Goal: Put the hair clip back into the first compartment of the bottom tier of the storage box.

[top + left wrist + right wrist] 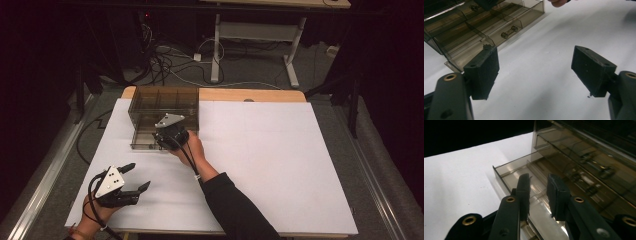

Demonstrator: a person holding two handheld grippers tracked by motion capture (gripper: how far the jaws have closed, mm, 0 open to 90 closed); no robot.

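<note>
Nearest the person, at the front left corner of the bench [280, 165], the left gripper [136, 176] hangs just above the white surface with its jaws spread wide and nothing between them; in the left gripper view the two fingers [484, 71] are blocky black pads with a matte, slightly scuffed face, set on smooth black arms with brass-ringed holes, and bare white bench top shows in the gap. A grey three-cornered plate [110, 181] sits on top of this gripper and a black cable loops from it toward the hand [97, 207] below. Farther in, a dark sleeve [240, 210] reaches diagonally from the front edge, and the right hand [192, 147] carries the right gripper [161, 140] to the front of a smoky, see-through plastic drawer cabinet [165, 107], which stands near the back left corner of the bench. The lowest drawer [509, 173] is pulled forward; it is a shallow rectangular tray with thin, glossy walls. In the right gripper view the jaws stand narrowly apart over that drawer's front, with its front wall or handle apparently between them, though whether they pinch it cannot be told. Behind, the closed drawers show small barrel-shaped handles [509, 32] and thin dividers. Beyond the bench lie cables and the legs of another table [250, 45] on grey floor.
</note>
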